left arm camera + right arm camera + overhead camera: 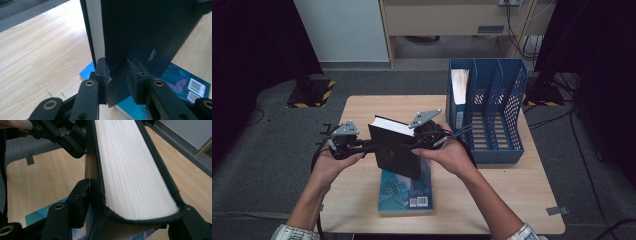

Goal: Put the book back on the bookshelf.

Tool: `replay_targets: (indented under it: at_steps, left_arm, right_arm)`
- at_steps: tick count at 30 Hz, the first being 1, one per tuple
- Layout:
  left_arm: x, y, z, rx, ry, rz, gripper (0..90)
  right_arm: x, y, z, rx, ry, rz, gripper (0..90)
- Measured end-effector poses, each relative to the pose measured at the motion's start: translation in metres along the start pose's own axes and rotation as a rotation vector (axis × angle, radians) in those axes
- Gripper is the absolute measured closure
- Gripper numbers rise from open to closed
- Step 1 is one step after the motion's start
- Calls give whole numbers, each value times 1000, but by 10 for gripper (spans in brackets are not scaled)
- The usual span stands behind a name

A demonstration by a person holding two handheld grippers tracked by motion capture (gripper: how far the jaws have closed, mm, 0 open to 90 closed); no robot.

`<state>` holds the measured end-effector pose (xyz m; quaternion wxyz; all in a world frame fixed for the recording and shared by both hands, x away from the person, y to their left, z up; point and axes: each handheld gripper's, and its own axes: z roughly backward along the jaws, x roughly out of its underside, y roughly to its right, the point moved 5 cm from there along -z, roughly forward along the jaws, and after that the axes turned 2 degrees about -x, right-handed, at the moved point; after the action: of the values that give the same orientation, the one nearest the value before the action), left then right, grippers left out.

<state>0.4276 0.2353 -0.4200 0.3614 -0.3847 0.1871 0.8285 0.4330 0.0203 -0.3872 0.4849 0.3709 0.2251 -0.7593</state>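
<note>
A thick black book [394, 150] with cream pages is held upright in the air over the table, spine low. My left gripper [373, 146] comes at it from the left; in the left gripper view its jaws [117, 75] are shut on the lower corner of the dark cover [150, 25]. My right gripper [409, 146] grips from the right. In the right gripper view, my right gripper [133, 206] has a pad on each cover, straddling the whole black book [130, 165]. The left gripper [62, 140] shows at the book's far end.
A teal book [407, 192] lies flat on the wooden table [362, 110] right under the held one, barcode toward the front edge. A blue file rack [492, 115] stands at the right, with a white-paged volume [459, 85] in its left slot.
</note>
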Motion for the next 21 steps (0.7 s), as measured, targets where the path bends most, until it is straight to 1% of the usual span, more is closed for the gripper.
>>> replay_targets:
  at_steps: [5,8,9,11,17,21]
  left_arm:
    - [-6,-7,-6,-13,-10,-2,694]
    - [-7,-9,-8,-14,-13,2,690]
    - [-7,-9,-8,-15,-11,0,689]
    - [-6,-9,-8,-13,-6,8,688]
    - [-3,-10,-7,-9,10,22,681]
    - [3,-10,-4,-22,33,43,629]
  right_arm:
    - [-4,-7,1,5,2,-11,483]
    - [-5,-11,1,26,1,-11,484]
    - [-5,-11,0,29,7,-23,484]
    - [-4,-10,1,25,14,-35,486]
    - [-5,-12,-2,42,35,-75,485]
    - [-6,-13,-4,31,30,-72,490]
